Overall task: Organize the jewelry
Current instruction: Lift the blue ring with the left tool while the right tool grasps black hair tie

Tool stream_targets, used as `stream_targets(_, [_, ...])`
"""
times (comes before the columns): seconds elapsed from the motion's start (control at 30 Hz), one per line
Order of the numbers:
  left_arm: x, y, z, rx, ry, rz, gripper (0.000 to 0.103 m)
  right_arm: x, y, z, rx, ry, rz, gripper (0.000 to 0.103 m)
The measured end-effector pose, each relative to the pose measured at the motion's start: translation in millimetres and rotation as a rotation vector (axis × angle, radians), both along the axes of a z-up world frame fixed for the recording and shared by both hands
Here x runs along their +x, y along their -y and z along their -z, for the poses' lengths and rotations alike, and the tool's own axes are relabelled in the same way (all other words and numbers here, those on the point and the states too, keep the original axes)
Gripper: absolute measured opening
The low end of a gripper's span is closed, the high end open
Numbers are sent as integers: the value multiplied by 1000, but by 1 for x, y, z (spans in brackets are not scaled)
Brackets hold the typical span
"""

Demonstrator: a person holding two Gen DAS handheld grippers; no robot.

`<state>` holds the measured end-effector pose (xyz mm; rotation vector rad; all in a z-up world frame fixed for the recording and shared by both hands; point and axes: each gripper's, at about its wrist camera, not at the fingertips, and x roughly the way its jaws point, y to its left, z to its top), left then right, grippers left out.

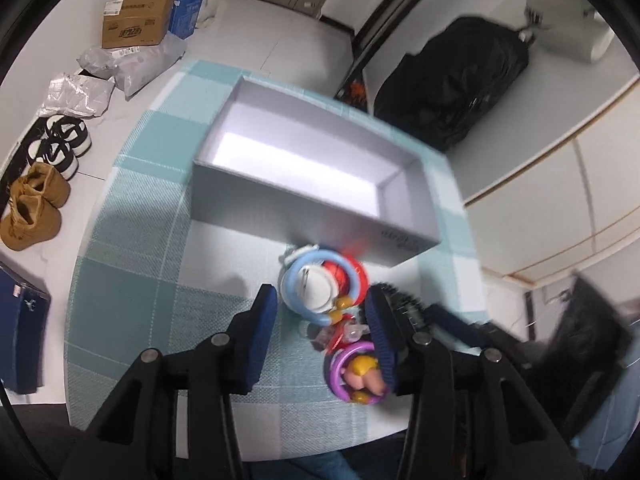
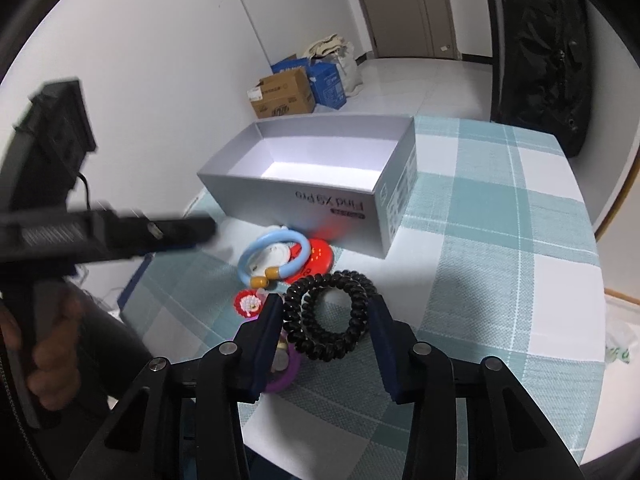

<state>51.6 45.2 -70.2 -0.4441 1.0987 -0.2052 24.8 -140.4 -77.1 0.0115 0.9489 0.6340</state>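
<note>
An open grey box (image 1: 320, 200) (image 2: 320, 196) stands empty on the checked tablecloth (image 1: 140, 280). In front of it lies a pile of jewelry: a light-blue bangle (image 1: 296, 280) (image 2: 300, 246), a red disc (image 1: 356, 270) (image 2: 320, 258), a purple ring with a small doll (image 1: 360, 372), a red-and-white flower piece (image 2: 249, 303). My left gripper (image 1: 322, 300) is open, its jaws either side of the pile. My right gripper (image 2: 326, 312) is open around black coil hair ties (image 2: 330, 316), not closed on them. The left gripper shows blurred in the right wrist view (image 2: 160, 232).
The round table's edge (image 2: 600, 280) runs close on the right. On the floor beyond are cardboard and blue boxes (image 1: 136, 20), plastic bags (image 1: 132, 64), shoes (image 1: 60, 144) and a black bag (image 1: 452, 80).
</note>
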Motion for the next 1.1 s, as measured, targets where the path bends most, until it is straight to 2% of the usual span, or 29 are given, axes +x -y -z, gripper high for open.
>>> stream_targets(0.2, [12, 15, 11, 63, -29, 22, 56, -1, 12, -8, 36, 12, 21, 42])
stream_targets(0.63, [17, 37, 27, 281, -82, 53, 58, 5, 38, -16, 106, -11, 67, 42])
stream_targets(0.77, [13, 32, 26, 289, -65, 40, 58, 8, 42, -18, 124, -15, 77, 42])
stream_targets(0.87, [12, 32, 27, 311, -62, 51, 53, 9, 43, -18, 127, -20, 81, 42])
stream_targets(1.03, [12, 29, 26, 285, -61, 50, 52, 9, 44, -20, 132, -20, 85, 42])
stream_targets(1.1, [11, 22, 24, 240, -65, 40, 52, 10, 45, -21, 137, -15, 86, 42])
